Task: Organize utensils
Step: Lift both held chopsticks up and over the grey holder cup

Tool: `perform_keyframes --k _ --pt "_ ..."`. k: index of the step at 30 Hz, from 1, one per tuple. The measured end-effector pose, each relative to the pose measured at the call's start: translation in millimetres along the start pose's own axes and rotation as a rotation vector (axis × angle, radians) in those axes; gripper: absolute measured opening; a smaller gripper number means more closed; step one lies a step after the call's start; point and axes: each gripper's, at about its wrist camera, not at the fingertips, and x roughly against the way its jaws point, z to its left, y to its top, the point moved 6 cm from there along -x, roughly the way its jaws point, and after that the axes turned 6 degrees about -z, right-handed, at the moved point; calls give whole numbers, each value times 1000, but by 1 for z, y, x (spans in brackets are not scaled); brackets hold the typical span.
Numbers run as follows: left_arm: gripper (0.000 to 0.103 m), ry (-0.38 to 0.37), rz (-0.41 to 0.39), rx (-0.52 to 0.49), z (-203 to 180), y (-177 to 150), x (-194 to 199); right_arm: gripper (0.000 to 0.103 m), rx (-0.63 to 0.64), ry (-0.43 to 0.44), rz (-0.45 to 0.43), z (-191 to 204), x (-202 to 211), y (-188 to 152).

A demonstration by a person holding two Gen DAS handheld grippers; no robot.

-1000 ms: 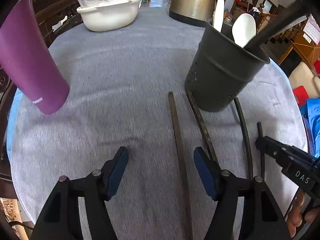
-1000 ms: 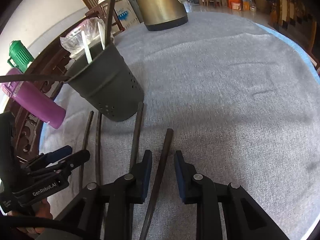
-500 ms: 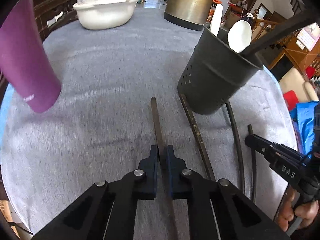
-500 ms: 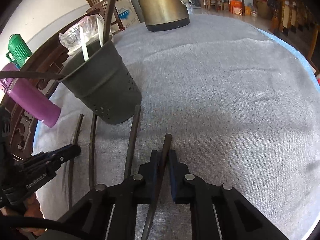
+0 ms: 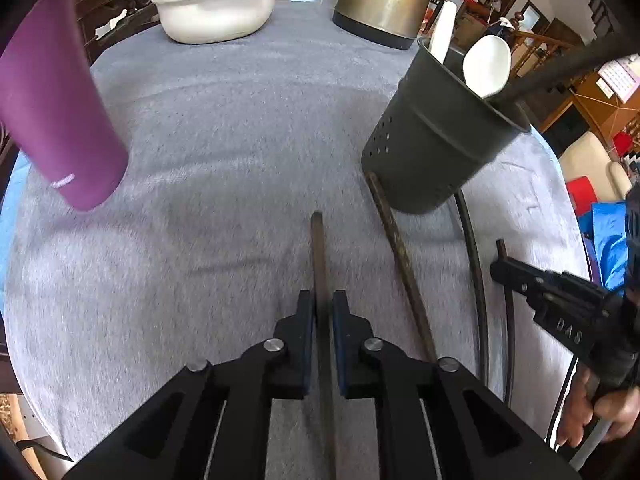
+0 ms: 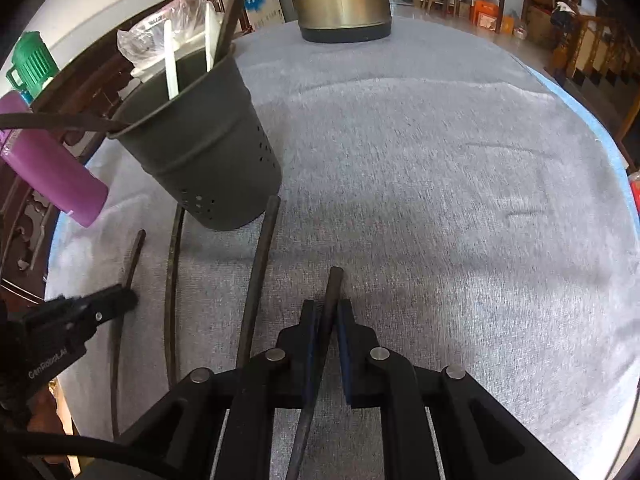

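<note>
Several long dark chopsticks lie side by side on the grey cloth in front of a dark perforated utensil holder (image 5: 432,148) (image 6: 200,152), which holds white spoons (image 5: 486,66) and dark sticks. My left gripper (image 5: 322,304) points steeply down, and its pads hold the leftmost chopstick (image 5: 318,248) between them. The jaws are opening slightly while the pads stay against the stick. My right gripper (image 6: 326,316) is shut on the rightmost chopstick (image 6: 334,284). Two loose chopsticks (image 6: 260,260) (image 6: 174,272) lie between the held ones. Each gripper also shows at the edge of the other wrist view.
A purple tumbler (image 5: 52,112) stands at the left. At the far side of the table are a white basin (image 5: 216,12) with a plastic bag and a brass kettle (image 5: 384,0). A green jug (image 6: 32,60) sits beyond the table edge. A hand (image 5: 600,412) grips the right tool.
Both grippers closed: the left from wide open onto the leftmost chopstick, the right from a narrow gap onto the rightmost one. The left gripper shifted over its stick.
</note>
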Motion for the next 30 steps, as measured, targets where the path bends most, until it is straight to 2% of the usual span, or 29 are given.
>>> perform_keyframes --k 1,4,5,6,7,11,19,23,30 --pt "20 -16 6 12 -1 4 -1 13 0 2 -1 1 -1 1" --pt "21 -19 -5 19 -1 13 -7 11 13 19 -12 -1 0 2" --pt "19 -11 -8 18 -1 17 -9 10 6 27 -13 -2 1 2" --pt "9 0 -9 19 -2 19 -11 10 -13 49 -23 -4 4 3" --pt "7 3 -7 21 -2 19 -12 9 -18 56 -33 -5 6 4" --pt "7 -2 -48 23 1 14 5 7 -15 91 -104 -8 29 11" --pt "6 -67 -286 -66 -33 24 101 7 -64 226 -362 -11 100 31" --pt "6 -85 -371 -85 -38 30 137 7 -95 296 -511 -9 136 41" --pt "6 -81 -503 -99 -32 50 192 7 -106 319 -724 0 189 70"
